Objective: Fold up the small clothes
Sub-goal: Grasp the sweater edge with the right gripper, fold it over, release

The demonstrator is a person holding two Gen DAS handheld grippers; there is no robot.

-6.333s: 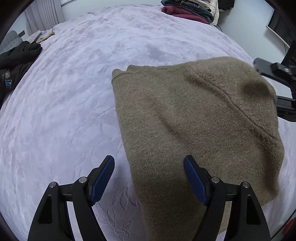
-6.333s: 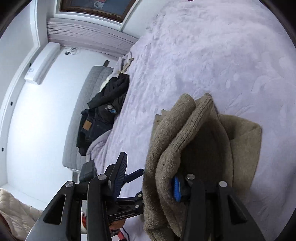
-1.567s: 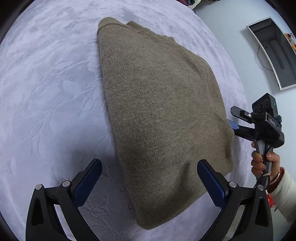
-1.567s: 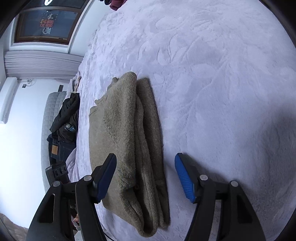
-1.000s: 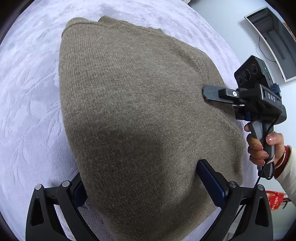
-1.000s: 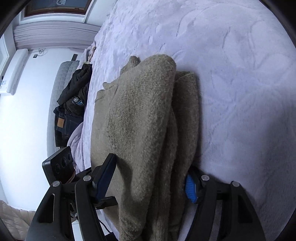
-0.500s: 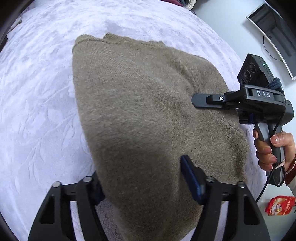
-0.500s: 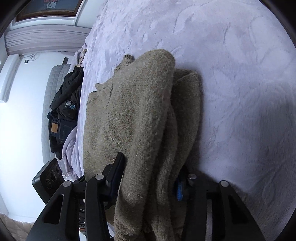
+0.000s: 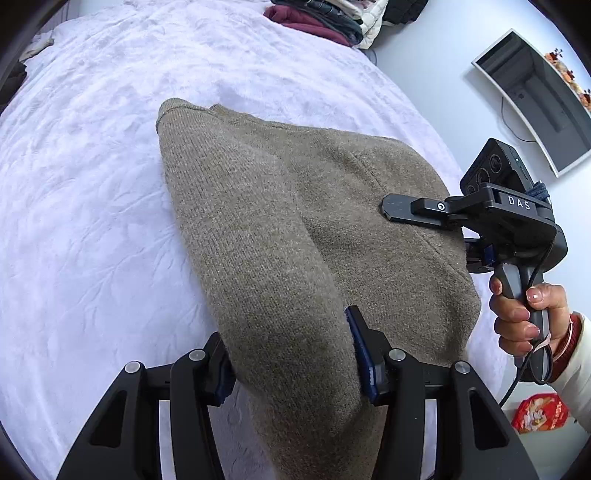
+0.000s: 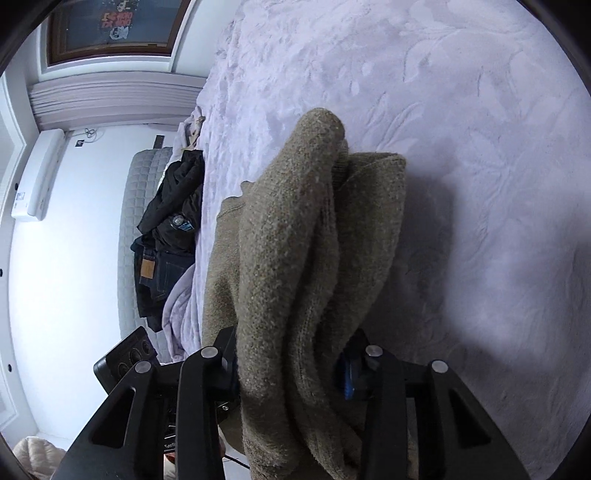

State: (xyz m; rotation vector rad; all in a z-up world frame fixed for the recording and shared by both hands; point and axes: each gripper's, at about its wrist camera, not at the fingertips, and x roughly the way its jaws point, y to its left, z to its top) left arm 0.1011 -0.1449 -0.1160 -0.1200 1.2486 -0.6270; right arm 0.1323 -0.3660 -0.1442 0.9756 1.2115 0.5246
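In the left wrist view, the left tongs (image 9: 291,354) are closed down on a thick fold of the brown knit sweater (image 9: 288,221), whose near edge bunches up between the two blue pads (image 9: 360,354) and spills below them. The rest of the sweater stretches away over the white bedspread (image 9: 81,206), its far corner resting toward the middle of the bed. At the sweater's right edge the right tongs (image 9: 424,218) reach in from the side, held by a hand (image 9: 524,306); one black finger lies on top of the cloth. A pile of clothes (image 9: 325,18) sits at the bed's far edge. In the right wrist view, the right tongs (image 10: 288,365) clamp several stacked layers of the sweater (image 10: 295,236), which stands up in a ridge between the pads, lifted off the bedspread (image 10: 480,147). Dark garments (image 10: 170,229) lie near the bed's left edge.
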